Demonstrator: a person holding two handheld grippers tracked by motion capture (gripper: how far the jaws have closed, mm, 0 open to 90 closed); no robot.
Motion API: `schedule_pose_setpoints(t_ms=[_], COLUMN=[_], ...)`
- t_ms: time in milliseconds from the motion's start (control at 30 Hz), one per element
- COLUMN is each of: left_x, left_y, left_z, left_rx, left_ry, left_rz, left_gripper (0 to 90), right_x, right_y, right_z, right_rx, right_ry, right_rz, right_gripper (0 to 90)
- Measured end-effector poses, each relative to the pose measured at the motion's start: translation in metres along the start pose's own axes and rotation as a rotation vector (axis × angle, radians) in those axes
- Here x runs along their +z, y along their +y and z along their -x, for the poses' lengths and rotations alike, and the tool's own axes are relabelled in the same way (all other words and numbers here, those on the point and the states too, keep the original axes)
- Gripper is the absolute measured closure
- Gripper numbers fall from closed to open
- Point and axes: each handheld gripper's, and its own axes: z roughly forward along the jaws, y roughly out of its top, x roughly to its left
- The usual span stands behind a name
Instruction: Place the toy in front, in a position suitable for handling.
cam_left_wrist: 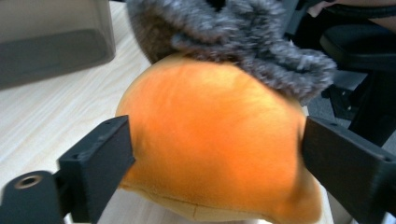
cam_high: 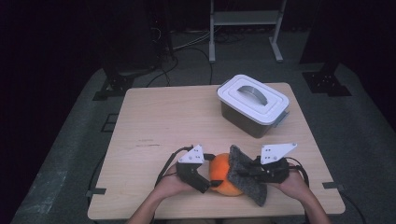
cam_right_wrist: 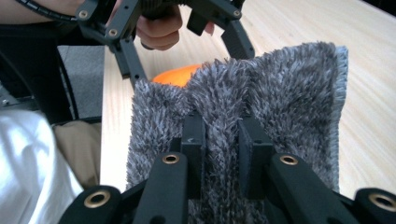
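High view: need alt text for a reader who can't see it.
At the near edge of a light wooden table, a person's left hand-held gripper has its jaws around an orange ball-like object, while the right hand-held gripper presses a grey fuzzy cloth against it. A lidded white container with a handle stands farther back on the right.

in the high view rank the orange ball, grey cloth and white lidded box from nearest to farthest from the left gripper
1. orange ball: between the left gripper's jaws, near table edge.
2. grey cloth: just beyond, against the ball's right side.
3. white lidded box: far right of the table.
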Motion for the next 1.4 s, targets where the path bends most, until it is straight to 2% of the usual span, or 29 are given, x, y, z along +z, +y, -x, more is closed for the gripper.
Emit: schedule_pose_setpoints(t_ms=[67,133,167,200,300,400,433,467,533,567,633,667,767,867,933,1000,1067,1200,1300,1400], left_x=[0.0,-0.001,-0.002,-0.005,-0.006,-0.005,-0.005,-0.005,-0.004,-0.003,-0.001,0.0,0.002,0.001,0.002,0.002,0.003,0.003,0.002,0.002], left_y=[0.0,0.0,0.002,0.005,0.008,0.009,0.008,0.008,0.008,0.008,0.008,0.008,0.007,0.008,0.011,0.012,0.012,0.01,0.01,0.011], left_z=[0.0,0.001,0.004,0.005,0.007,0.008,0.009,0.009,0.009,0.008,0.007,0.007,0.008,0.01,0.013,0.015,0.016,0.015,0.013,0.013], left_rx=[-0.004,0.0,0.033,0.045,0.052,0.061,0.059,0.064,0.069,0.055,0.035,0.04,0.038,0.044,0.055,0.061,0.072,0.069,0.067,0.071], left_ry=[0.0,-0.004,0.014,0.019,0.023,0.021,0.019,0.02,0.02,0.013,-0.008,0.001,0.0,0.008,0.008,0.007,0.01,0.008,0.002,-0.005], left_rz=[0.001,-0.005,-0.013,-0.011,0.002,0.005,0.006,0.0,-0.004,0.004,-0.007,-0.006,-0.008,-0.009,-0.006,-0.002,-0.005,-0.011,-0.011,-0.013], left_gripper=[8.5,21.1,25.5,27.7,31.4,30.5,29.3,28.2,23.4,18.8,13.0,11.5,11.8,17.3,17.3,17.2,17.2,17.2,17.0,15.6], right_x=[-0.001,-0.002,-0.003,-0.004,-0.009,-0.005,0.001,0.004,0.007,0.007,0.004,0.003,0.0,-0.002,-0.004,-0.004,-0.001,-0.001,-0.008,-0.009], right_y=[-0.001,0.0,0.006,0.009,0.024,0.03,0.028,0.025,0.017,0.015,0.013,0.012,0.006,0.006,0.014,0.02,0.021,0.016,0.015,0.011], right_z=[0.001,0.001,-0.002,-0.004,-0.011,-0.015,-0.014,-0.013,-0.009,-0.008,-0.007,-0.007,-0.005,-0.003,-0.008,-0.012,-0.012,-0.009,-0.005,0.0], right_rx=[0.0,0.003,-0.022,-0.033,-0.051,-0.078,-0.082,-0.077,-0.037,-0.026,-0.031,-0.031,-0.021,-0.012,-0.043,-0.053,-0.075,-0.082,-0.053,-0.021], right_ry=[0.007,0.005,-0.014,-0.023,-0.026,-0.04,-0.044,-0.036,0.004,0.013,0.02,0.025,0.043,0.038,0.013,0.023,0.017,0.02,-0.029,-0.04], right_rz=[-0.006,-0.018,-0.023,-0.016,0.062,0.051,0.024,0.011,0.012,0.015,0.007,0.004,-0.004,-0.008,0.009,0.043,0.025,-0.007,0.023,0.035], right_gripper=[74.1,74.3,74.9,75.1,75.2,75.1,75.0,75.0,74.6,74.6,74.7,74.7,74.7,74.7,74.9,74.9,75.0,75.1,74.4,74.5])
